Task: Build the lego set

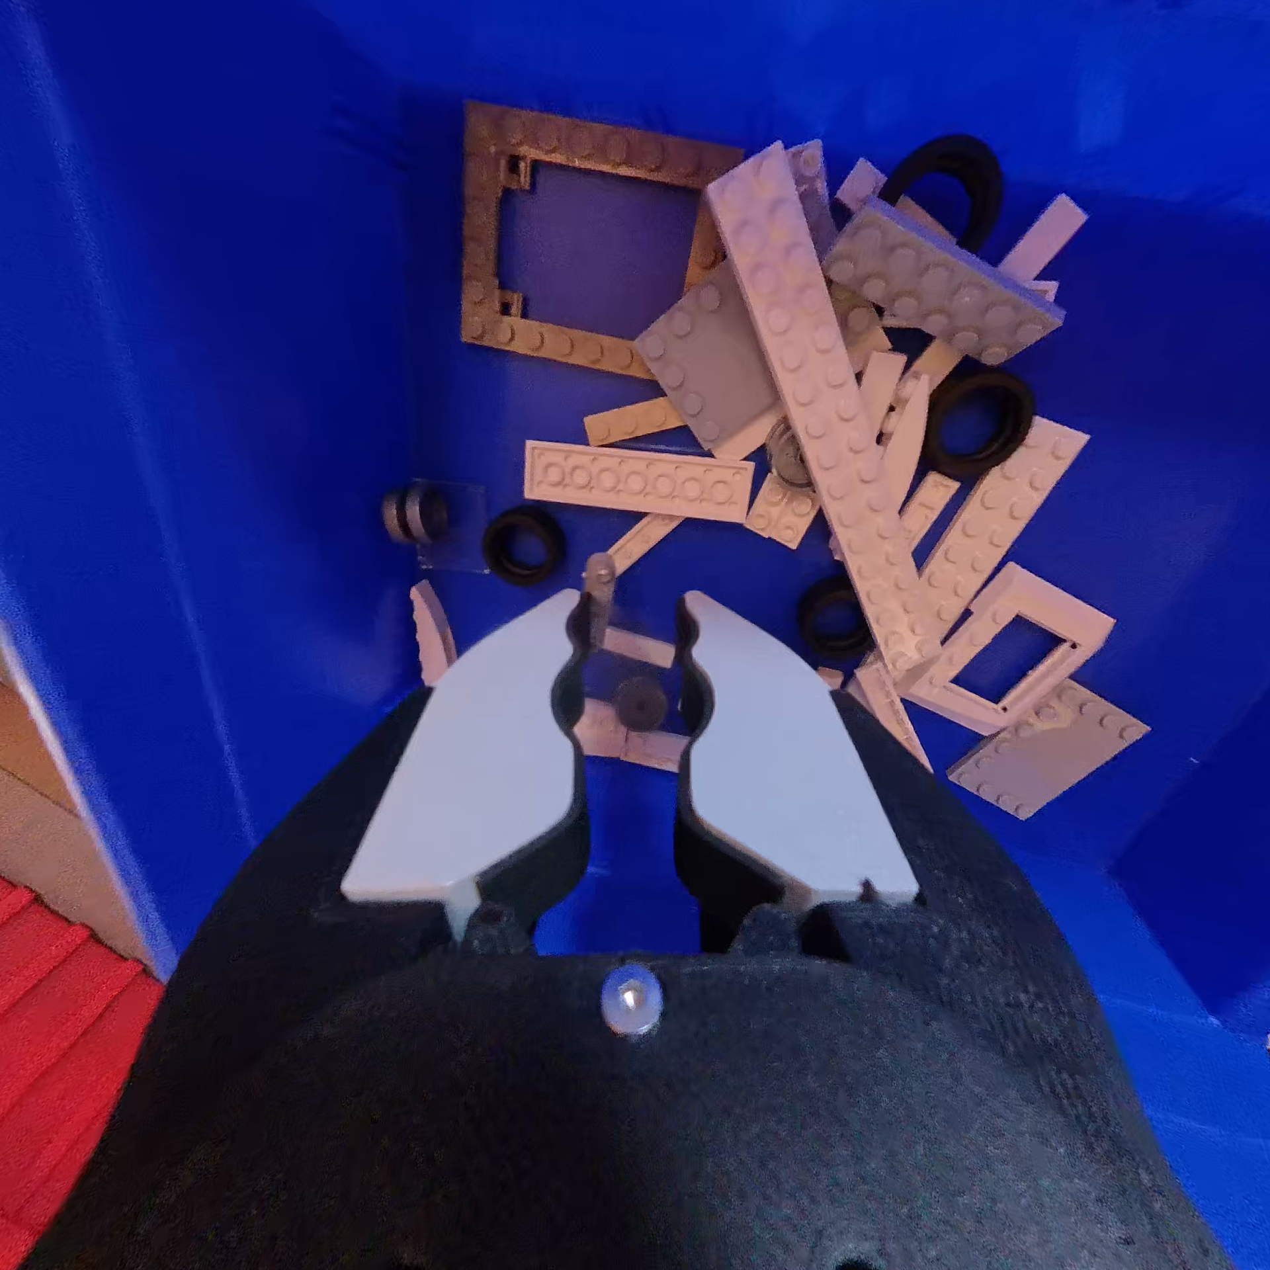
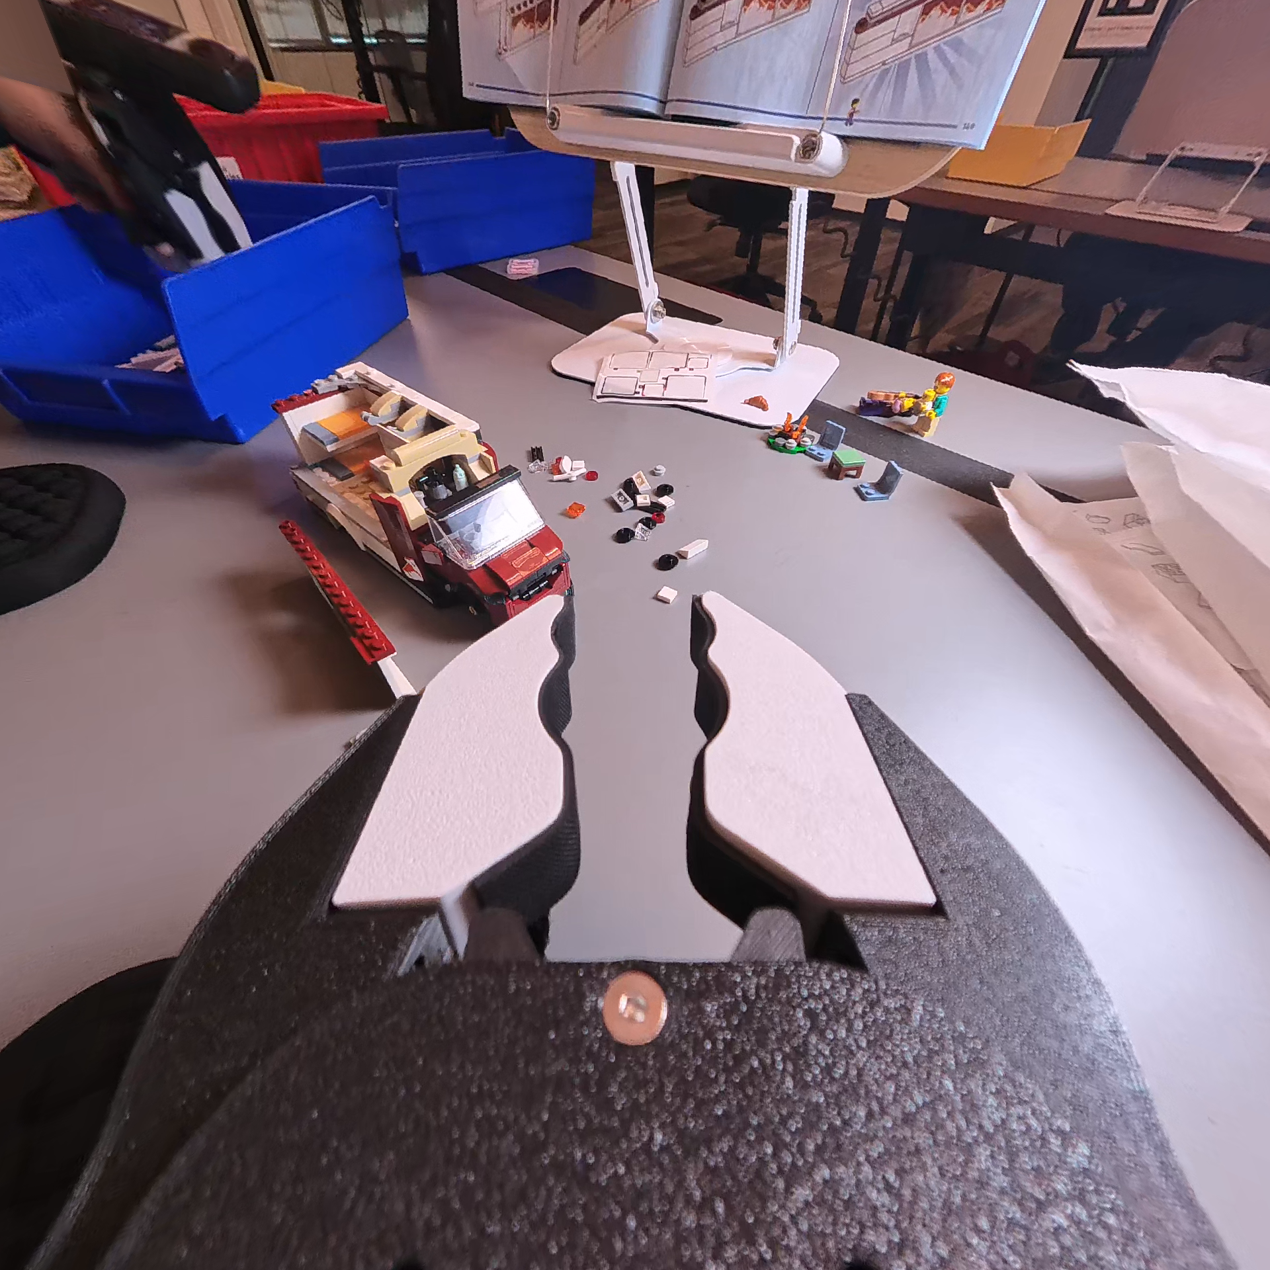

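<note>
My left gripper is open, reaching down into a blue bin of loose grey and white building plates. A small grey rod-like piece lies against the left fingertip; the right pad stands apart from it. A dark round piece and white plates lie on the bin floor between the fingers. A black tyre lies just beyond the tips. My right gripper is open and empty above the grey table, beside a dark red toy truck. A small white tile lies just ahead of it.
A tan frame plate, a long white plate and a white window frame lie in the bin. The right wrist view shows the left gripper in the bin, scattered small pieces, a dark red strip, a booklet stand and paper bags. The tips of one gripper are about 55 cm away from the tips of the other.
</note>
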The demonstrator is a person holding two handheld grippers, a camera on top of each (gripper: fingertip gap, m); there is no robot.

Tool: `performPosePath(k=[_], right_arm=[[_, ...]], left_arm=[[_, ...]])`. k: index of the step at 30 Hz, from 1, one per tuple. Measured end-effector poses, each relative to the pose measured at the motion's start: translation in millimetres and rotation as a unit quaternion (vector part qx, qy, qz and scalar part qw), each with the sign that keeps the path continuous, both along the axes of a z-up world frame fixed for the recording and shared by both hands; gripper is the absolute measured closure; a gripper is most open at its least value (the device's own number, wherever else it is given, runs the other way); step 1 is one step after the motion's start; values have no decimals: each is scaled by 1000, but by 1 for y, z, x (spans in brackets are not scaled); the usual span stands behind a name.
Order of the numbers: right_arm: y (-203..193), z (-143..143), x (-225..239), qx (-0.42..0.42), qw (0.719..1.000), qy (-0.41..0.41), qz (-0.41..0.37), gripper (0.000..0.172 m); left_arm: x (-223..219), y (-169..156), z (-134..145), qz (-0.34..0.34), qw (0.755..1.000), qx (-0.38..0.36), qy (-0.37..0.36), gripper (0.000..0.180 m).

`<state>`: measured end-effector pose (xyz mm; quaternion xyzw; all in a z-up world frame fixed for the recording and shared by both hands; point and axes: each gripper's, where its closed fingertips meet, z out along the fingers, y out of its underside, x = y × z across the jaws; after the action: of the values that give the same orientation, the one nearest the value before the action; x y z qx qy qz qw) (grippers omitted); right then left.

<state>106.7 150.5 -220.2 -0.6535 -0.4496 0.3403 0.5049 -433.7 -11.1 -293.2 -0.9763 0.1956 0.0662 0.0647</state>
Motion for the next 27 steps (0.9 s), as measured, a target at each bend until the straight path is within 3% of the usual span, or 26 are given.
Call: performPosePath(k=[1, 4, 7, 10, 14, 19, 23, 27], right_arm=[[0, 0, 0, 0, 1000, 0, 0, 140], [0, -1, -1, -2, 1000, 0, 1, 140], [0, -1, -2, -1, 1000, -2, 1, 140], [0, -1, -2, -1, 1000, -3, 0, 140], [1, -2, -2, -3, 1000, -4, -2, 140], [2, -4, -3, -6, 1000, -7, -4, 140], [2, -4, -3, -7, 1000, -9, -4, 140], [2, -4, -3, -6, 1000, -8, -4, 140]], left_arm=[[5, 0, 2, -4, 1000, 6, -7, 153], [43, -3, 3, -27, 996, 11, -88, 150], [63, -11, -10, -47, 993, -18, -107, 157], [52, -6, -20, -58, 997, -15, -57, 163], [10, 8, -4, -45, 997, 27, 48, 175], [-7, 16, 21, -32, 993, 78, 88, 153], [17, 7, 17, -64, 994, 62, 55, 148], [68, -12, 8, -108, 993, 33, -41, 148]])
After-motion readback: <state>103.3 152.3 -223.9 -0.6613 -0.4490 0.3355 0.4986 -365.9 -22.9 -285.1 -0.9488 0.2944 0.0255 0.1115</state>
